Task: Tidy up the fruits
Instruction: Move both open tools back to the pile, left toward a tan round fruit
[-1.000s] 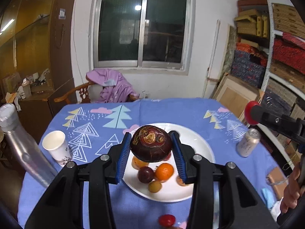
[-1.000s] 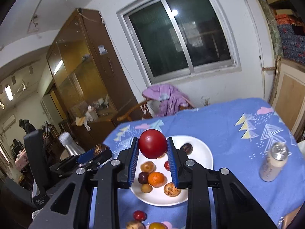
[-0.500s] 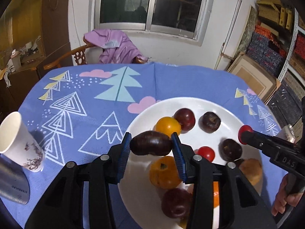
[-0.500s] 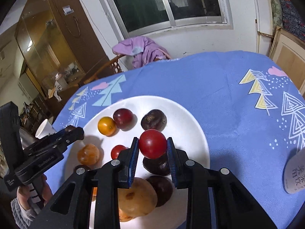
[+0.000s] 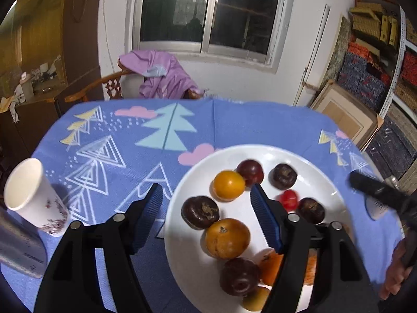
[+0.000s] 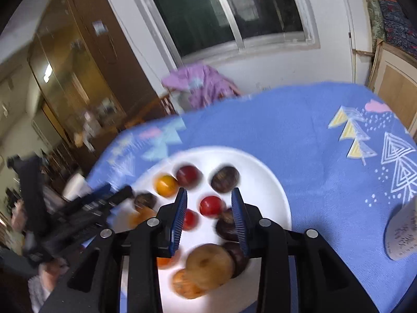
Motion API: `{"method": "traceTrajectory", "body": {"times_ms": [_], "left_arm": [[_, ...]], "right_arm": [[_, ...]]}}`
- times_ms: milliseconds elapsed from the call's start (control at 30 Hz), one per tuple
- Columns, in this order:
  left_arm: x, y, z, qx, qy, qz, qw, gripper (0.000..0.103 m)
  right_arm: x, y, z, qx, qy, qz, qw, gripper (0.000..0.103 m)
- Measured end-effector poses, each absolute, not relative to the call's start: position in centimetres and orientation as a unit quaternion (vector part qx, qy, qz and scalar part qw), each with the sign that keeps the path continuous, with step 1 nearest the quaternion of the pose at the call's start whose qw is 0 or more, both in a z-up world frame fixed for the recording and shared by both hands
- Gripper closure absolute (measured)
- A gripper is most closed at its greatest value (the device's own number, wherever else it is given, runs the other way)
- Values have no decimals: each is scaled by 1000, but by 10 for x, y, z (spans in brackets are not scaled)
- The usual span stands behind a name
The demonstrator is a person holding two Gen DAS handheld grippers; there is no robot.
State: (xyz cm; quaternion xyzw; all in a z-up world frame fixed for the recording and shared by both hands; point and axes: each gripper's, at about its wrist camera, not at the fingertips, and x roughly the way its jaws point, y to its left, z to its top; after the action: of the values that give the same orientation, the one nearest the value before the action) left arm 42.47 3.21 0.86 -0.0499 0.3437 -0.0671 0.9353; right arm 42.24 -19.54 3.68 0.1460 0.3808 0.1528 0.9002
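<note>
While both grippers gape empty, left gripper point(image 5: 206, 198) and right gripper point(image 6: 209, 199) fingers spread over white plate point(image 5: 260, 154) holding the fruits point(image 5: 226, 237); no readable labels.

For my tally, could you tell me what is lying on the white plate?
The white plate holds dark, orange, yellow and red fruits, including a dark fruit. The left gripper's fingers cover some near-side fruits, so no full count.

R gripper point(image 6: 209, 217) open over plate point(image 6: 271, 190).

Dark window point(image 5: 208, 13) in white wall point(image 5: 294, 60) (night outside), wooden cabinet point(image 6: 78, 73) left.
</note>
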Motion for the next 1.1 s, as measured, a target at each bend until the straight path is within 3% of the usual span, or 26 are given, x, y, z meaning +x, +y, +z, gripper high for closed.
{"method": "traceTrajectory", "body": {"times_ms": [67,100,133,167,400,533,800,1100], "left_arm": [[407,34,31,-48,312,-58,947,29],[396,35,42,-44,295,-53,953,18],[382,34,52,-38,277,-47,959,14],[369,33,58,-29,264,-43,963,11],[302,18,57,26,281,-35,959,10],[255,21,35,2,297,-48,954,5],[195,30,-16,-20,356,-48,933,4],[208,10,-32,27,369,-49,928,4]], "right_arm": [[391,-196,82,158,318,188,916,61],[377,-196,98,156,294,202,921,55],[358,-194,117,154,265,219,926,39],[343,-192,128,152,247,229,929,31],[284,-157,126,69,271,241,929,31],[260,-160,102,53,304,217,926,11],[231,-215,18,108,404,137,898,9],[231,-236,2,182,427,143,874,5]]}}
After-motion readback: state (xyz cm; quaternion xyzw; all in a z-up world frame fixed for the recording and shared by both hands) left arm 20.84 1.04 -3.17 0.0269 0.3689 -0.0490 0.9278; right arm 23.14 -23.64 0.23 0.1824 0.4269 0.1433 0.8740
